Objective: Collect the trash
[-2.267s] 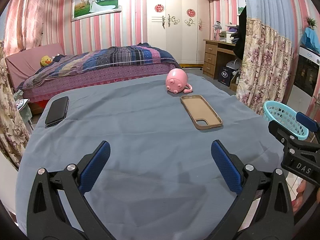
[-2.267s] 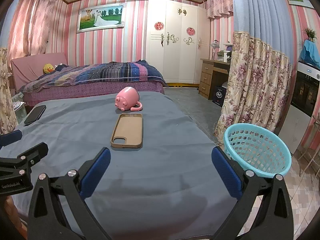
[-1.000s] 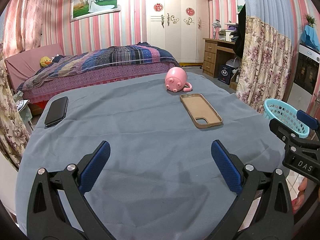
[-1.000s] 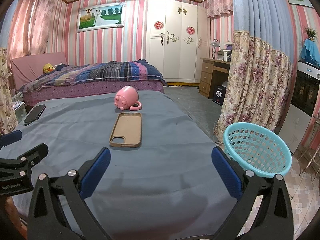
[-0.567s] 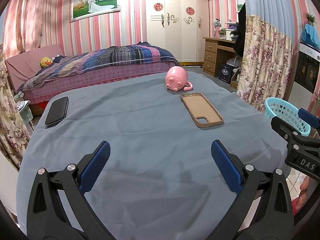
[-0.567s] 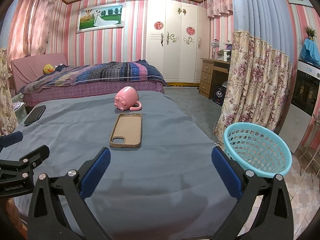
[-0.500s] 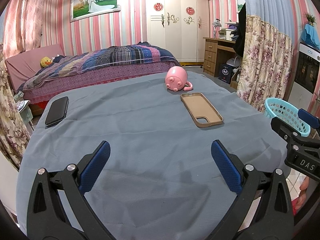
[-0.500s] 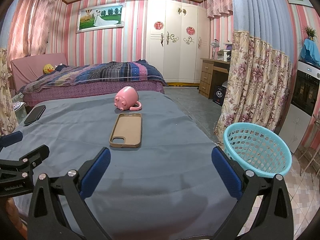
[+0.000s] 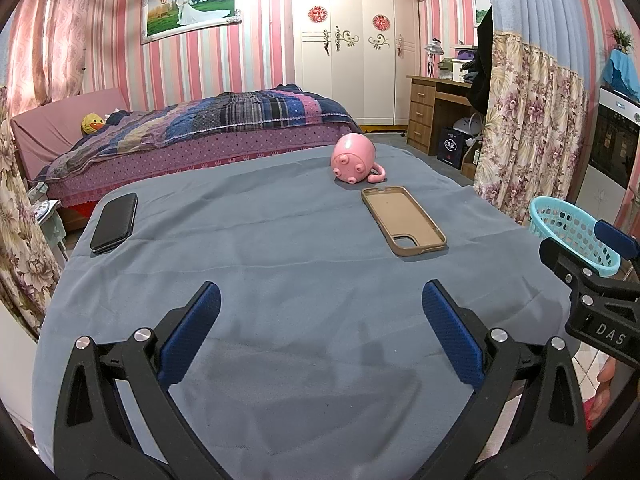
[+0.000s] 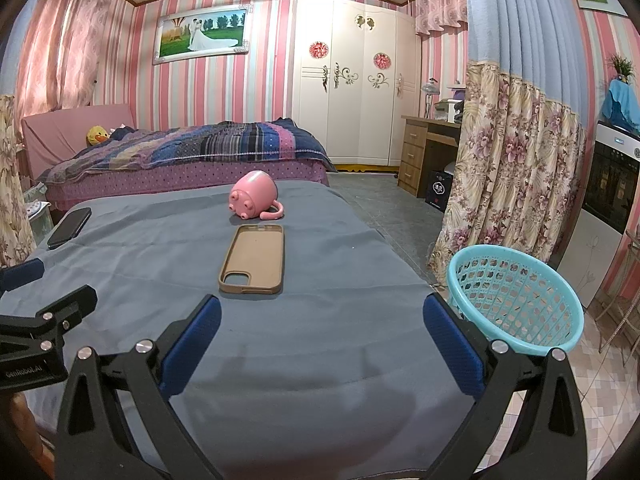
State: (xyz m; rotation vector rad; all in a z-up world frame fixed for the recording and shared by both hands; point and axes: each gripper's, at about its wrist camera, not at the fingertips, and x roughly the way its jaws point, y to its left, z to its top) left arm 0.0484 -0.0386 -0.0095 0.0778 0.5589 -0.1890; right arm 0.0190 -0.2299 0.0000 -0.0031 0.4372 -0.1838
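A tan phone case lies flat on the blue-grey cloth of the table. A pink pig mug lies on its side just beyond the case. A black phone lies at the table's far left. A turquoise plastic basket stands on the floor off the table's right edge. My left gripper is open and empty over the near part of the table. My right gripper is open and empty near the table's right front, beside the basket.
A bed with a striped quilt stands behind the table. A floral curtain hangs right of the table, behind the basket. A wooden desk and a white wardrobe are at the back.
The left wrist view has shifted very slightly. Both grippers stay open, and nothing on the table has moved.
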